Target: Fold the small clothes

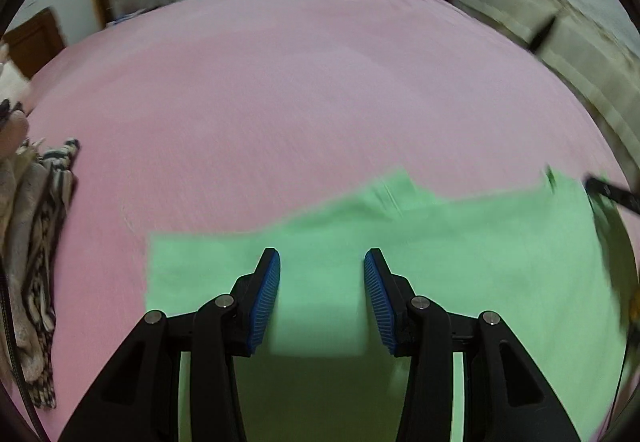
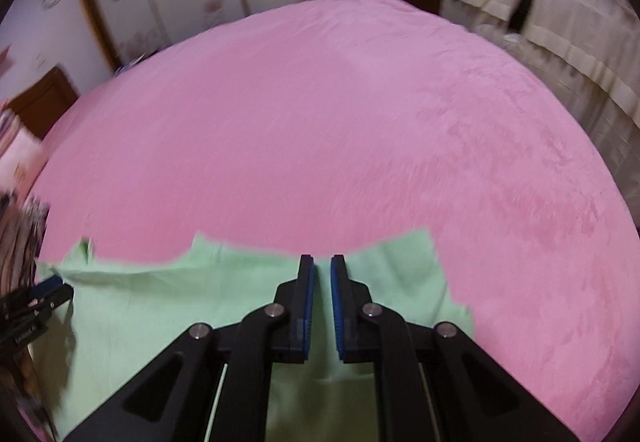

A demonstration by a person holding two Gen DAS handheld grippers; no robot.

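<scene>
The green garment [image 1: 460,242] lies spread on the pink bedspread [image 2: 320,122], its long axis running across both grippers. The left gripper [image 1: 322,260] hangs over it with jaws apart. The right gripper [image 2: 322,266], jaws nearly together, sits nearer the far hem; whether cloth is pinched is unclear.

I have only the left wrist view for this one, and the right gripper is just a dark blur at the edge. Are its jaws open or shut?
Observer: Shut. The right gripper has its jaws nearly together, over the light green cloth garment.
Operator: Is cloth pinched between them?
Observer: I cannot tell; only a green sliver shows in the gap.
Operator: Where on the garment is it?
Observer: Near its far edge, which lies on the pink plush bed cover.
</scene>
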